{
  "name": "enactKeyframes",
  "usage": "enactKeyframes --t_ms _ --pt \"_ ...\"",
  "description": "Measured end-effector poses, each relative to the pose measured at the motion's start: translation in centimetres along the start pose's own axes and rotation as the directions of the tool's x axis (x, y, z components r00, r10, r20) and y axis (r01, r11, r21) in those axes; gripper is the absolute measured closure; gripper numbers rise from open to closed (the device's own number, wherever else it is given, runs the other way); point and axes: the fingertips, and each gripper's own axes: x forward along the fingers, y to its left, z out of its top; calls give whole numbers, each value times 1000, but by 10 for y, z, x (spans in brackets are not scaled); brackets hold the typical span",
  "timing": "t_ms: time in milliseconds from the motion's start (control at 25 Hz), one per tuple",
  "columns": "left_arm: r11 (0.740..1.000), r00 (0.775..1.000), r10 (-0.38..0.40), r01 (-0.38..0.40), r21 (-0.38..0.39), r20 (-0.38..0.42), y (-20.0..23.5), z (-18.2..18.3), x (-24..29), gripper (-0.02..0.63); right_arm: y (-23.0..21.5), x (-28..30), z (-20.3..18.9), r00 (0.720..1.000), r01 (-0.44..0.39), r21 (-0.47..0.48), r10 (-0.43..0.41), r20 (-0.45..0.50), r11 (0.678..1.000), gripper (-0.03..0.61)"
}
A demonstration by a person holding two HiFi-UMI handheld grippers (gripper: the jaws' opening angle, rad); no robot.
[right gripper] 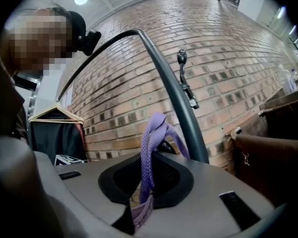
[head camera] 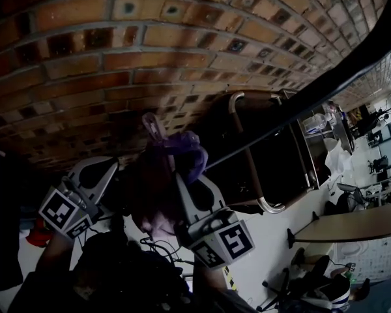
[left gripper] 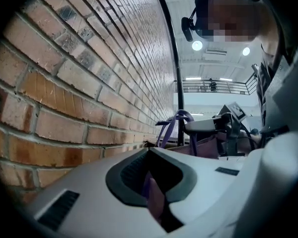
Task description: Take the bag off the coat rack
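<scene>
The wall (right gripper: 139, 58) is rough, matt brick with gritty pale mortar between the courses. The rack's pole (right gripper: 174, 93) looks like smooth dark metal with a dull sheen. The strap (right gripper: 151, 148) is lilac woven webbing, its ribbed weave plain to see. The bag (left gripper: 204, 147) is soft, matt mauve cloth. The left gripper (left gripper: 151, 182) and the right gripper (right gripper: 145, 182) have shells of smooth, matt grey plastic, with dark pads (right gripper: 169, 178) that look rubbery and finely ribbed. The hanger (right gripper: 65, 113) is pale wood. The brown bag (right gripper: 273, 157) has a smooth, leather-like skin.
</scene>
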Motion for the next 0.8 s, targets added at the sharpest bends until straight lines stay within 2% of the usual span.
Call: enactKeyframes --t_ms 160,440,800 --pt "1000 1000 -12 12 11 13 1 5 3 595 5 5 1 1000 -17 -17 16 -4 1000 522" --pt "1000 1000 -9 9 21 2 -4 4 -2 595 18 9 -22 996 -71 24 72 -47 997 522" --pt "997 998 69 -69 32 -7 -28 -1 -29 595 32 -12 -46 990 -120 56 124 -75 991 522"
